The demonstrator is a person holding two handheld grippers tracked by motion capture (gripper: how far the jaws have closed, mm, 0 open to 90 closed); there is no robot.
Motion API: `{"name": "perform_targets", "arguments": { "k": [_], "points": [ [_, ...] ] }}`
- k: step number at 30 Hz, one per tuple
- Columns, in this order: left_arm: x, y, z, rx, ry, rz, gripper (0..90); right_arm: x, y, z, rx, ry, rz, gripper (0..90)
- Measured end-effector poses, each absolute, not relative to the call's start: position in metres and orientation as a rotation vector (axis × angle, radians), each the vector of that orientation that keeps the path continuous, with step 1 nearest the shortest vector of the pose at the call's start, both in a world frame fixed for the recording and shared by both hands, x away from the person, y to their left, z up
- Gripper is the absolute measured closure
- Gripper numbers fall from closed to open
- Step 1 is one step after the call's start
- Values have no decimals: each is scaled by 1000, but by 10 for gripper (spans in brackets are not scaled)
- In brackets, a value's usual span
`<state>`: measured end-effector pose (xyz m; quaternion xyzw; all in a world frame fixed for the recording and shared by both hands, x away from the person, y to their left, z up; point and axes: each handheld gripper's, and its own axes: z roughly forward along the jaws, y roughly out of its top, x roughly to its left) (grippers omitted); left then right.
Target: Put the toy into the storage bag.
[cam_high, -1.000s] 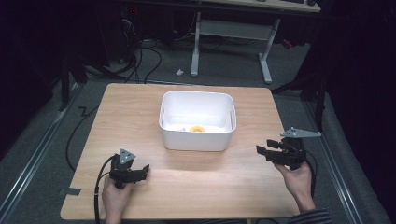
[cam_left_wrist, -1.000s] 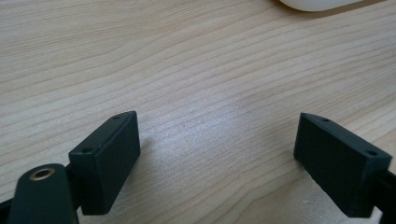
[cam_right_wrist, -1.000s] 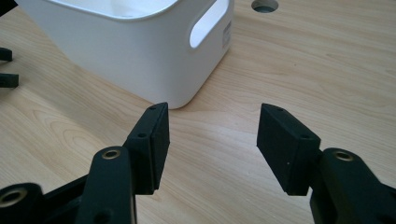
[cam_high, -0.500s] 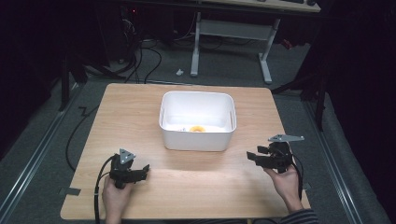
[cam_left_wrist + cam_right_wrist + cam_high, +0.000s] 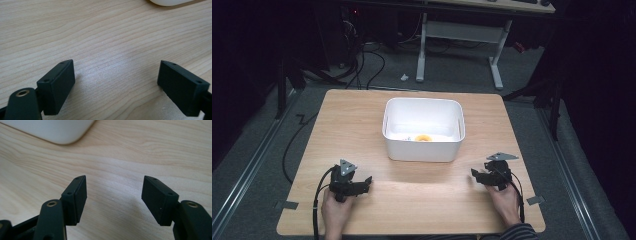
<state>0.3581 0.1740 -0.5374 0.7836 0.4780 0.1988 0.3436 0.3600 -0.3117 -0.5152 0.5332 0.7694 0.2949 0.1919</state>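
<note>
A white bin (image 5: 424, 131) stands on the middle of the wooden tabletop (image 5: 362, 120), toward the far side, and a small yellow-orange ring-shaped object (image 5: 423, 138) lies on its floor near the front wall; what the object is cannot be told at this size. The left gripper (image 5: 368, 180) rests low over the near left part of the tabletop, held in the person's left hand (image 5: 336, 210), well apart from the bin, with a cable trailing back from it toward the table's near edge. In the left gripper view its two black fingers (image 5: 56, 86) stand wide apart over bare wood grain, nothing between them, and a curved white edge of the bin (image 5: 172, 2) shows at the top of that view. The right gripper (image 5: 474, 173) sits near the front right of the tabletop in the person's right hand (image 5: 506, 202), its fingers pointing left toward the middle of the table, near the bin's front right corner but not touching it. Its jaws have just been opening, and in the right gripper view the fingers (image 5: 76, 198) are apart with only bare tabletop between them; a rounded corner of the bin (image 5: 57, 131) shows at the upper left. Neither gripper holds or touches anything but the air above the wood.
</note>
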Motion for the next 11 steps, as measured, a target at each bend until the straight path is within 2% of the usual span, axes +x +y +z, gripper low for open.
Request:
{"name": "perform_targets", "arguments": {
  "k": [11],
  "points": [
    [358,174,-537,2036,1242,517,147,357,-312,-531,1439,2086,870,271]
  ]
}}
